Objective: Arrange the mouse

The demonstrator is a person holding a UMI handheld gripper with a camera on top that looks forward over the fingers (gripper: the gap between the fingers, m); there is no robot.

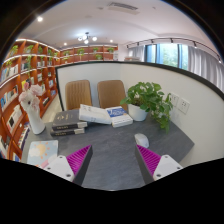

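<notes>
Tongs (112, 160) spread wide over the grey desk (110, 150), magenta pads (148, 158) facing inward, nothing gripped. White mouse (141, 140) resting on the desk just ahead of the right finger, slightly outside the gap, untouched. Further ahead, open book (96, 114) and blue-covered book (120, 118); stacked dark books (67, 122) beyond the left finger. Leafy potted plant (148, 100) beyond the mouse. Two wooden chairs (95, 93) behind the desk, bookshelves (25, 85) off to the left.
</notes>
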